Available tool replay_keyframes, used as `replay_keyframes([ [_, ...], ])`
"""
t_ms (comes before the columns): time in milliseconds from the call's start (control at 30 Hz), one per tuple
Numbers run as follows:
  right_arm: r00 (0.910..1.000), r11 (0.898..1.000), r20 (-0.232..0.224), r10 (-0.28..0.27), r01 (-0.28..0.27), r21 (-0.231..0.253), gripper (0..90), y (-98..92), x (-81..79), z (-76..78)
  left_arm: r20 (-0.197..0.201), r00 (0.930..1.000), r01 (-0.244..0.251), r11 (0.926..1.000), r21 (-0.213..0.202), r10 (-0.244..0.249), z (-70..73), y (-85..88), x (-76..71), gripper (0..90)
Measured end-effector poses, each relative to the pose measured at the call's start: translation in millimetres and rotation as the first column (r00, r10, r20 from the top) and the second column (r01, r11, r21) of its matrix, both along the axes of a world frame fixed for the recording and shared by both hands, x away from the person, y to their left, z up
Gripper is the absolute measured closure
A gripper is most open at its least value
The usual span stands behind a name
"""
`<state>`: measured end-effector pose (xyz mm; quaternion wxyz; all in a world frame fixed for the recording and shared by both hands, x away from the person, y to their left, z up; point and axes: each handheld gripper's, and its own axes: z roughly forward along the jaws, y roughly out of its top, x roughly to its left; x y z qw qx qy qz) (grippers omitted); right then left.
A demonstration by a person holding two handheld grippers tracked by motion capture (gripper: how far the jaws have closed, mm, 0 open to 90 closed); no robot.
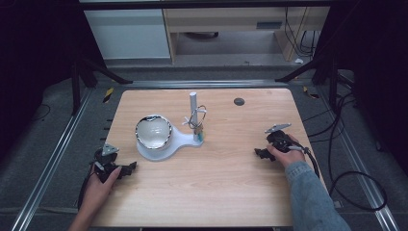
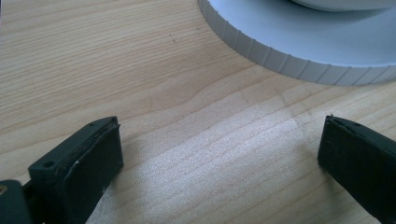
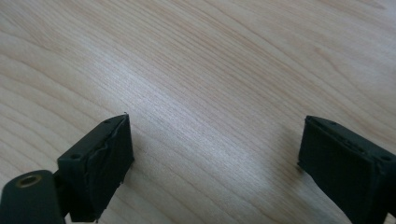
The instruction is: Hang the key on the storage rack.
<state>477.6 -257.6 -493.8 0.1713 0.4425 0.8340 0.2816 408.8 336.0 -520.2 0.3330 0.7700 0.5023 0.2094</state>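
Your forearms come in at the near edge of the tabletop [image 1: 226,192], the largest thing before you. On it, left of centre, sits the white stand [image 1: 161,147], carrying the bowl [image 1: 153,131] on its round base, with a post [image 1: 193,108] beside it. Your left claw [image 1: 129,168] rests just short of that base, spread with nothing between its jaws. Your right claw [image 1: 260,153] lies well apart from the stand, also spread and empty. Approach the bowl low and level, and centre its rim before you close.
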Motion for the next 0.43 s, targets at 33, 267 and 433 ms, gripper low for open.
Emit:
replay_keyframes([
  [33, 1.0000, 1.000, 0.005, -0.007, 0.007, 0.009, 6.7, -0.8, -0.1, -1.5, 0.000, 1.0000, 0.000, 1.0000, 0.000, 0.000, 0.0, 0.0, 0.0, 0.0],
  [267, 0.9977, 0.999, 0.060, -0.031, 0.028, 0.045, 0.8, -4.5, -3.2, -8.6, 0.000, 1.0000, 0.000, 1.0000, 0.000, 0.000, 0.0, 0.0, 0.0, 0.0],
  [433, 0.9933, 0.996, 0.098, -0.061, 0.054, 0.070, 0.2, -6.9, -6.2, -12.5, 0.000, 1.0000, 0.002, 1.0000, 0.002, -0.002, 0.1, 0.1, 0.1, 0.0],
])
